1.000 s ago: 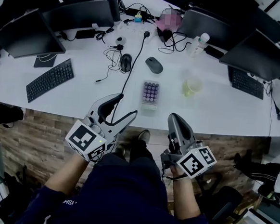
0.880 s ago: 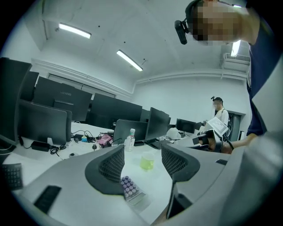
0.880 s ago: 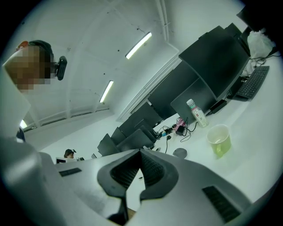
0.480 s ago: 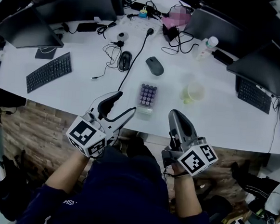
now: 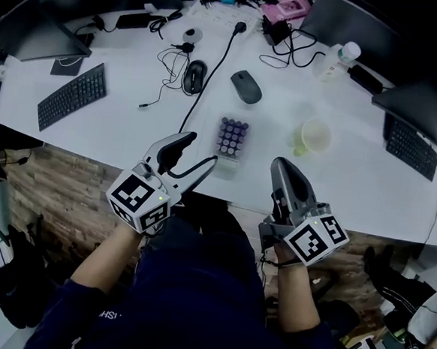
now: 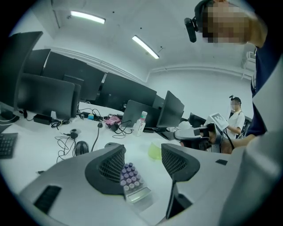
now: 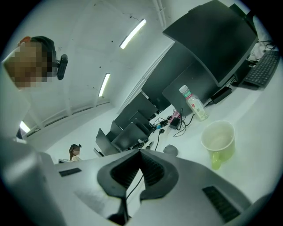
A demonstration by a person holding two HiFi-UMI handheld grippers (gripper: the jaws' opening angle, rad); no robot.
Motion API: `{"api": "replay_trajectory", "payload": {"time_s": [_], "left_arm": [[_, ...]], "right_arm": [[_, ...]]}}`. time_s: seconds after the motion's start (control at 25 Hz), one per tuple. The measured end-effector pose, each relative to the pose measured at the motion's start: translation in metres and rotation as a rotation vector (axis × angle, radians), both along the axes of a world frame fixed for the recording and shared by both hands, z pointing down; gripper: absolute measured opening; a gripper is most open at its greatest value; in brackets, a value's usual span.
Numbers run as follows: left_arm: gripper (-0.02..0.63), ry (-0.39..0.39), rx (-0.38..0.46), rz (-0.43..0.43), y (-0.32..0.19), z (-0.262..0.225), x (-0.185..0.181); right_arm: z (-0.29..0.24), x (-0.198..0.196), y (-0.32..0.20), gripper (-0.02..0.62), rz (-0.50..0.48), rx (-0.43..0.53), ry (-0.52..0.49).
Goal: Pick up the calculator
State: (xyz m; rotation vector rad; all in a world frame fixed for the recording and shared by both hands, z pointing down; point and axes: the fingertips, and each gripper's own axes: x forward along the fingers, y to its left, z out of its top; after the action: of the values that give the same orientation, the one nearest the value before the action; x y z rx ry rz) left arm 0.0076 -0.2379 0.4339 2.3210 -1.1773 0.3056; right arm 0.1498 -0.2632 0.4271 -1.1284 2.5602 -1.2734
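The calculator [image 5: 231, 142], clear-bodied with purple keys, lies flat near the front edge of the white desk [image 5: 131, 137]. My left gripper [image 5: 199, 150] hovers open at the desk's edge, just left of the calculator and apart from it. In the left gripper view the calculator [image 6: 131, 182] shows low between the spread jaws of that gripper [image 6: 142, 152]. My right gripper [image 5: 281, 164] is shut and holds nothing, in front of the desk edge to the calculator's right. Its jaws meet in the right gripper view [image 7: 140, 152].
A green cup [image 5: 313, 136] stands right of the calculator. Behind it lie two mice [image 5: 194, 76] [image 5: 246, 86], a black cable [image 5: 211, 79], a bottle [image 5: 339, 60] and keyboards [image 5: 72, 96] [image 5: 410, 147]. Dark monitors [image 5: 351, 26] line the back.
Both grippers have edged forward toward the desk, so the left one's jaws now lie closer to the calculator. The left stays open and the right stays shut.
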Motion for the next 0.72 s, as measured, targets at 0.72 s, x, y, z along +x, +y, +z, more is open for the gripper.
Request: {"api": "replay_trajectory", "payload": {"time_s": [0.72], "left_arm": [[0.278, 0.055, -0.188, 0.030, 0.005, 0.093, -0.006]], "right_arm": [[0.067, -0.005, -0.001, 0.003, 0.042, -0.111, 0.061]]}}
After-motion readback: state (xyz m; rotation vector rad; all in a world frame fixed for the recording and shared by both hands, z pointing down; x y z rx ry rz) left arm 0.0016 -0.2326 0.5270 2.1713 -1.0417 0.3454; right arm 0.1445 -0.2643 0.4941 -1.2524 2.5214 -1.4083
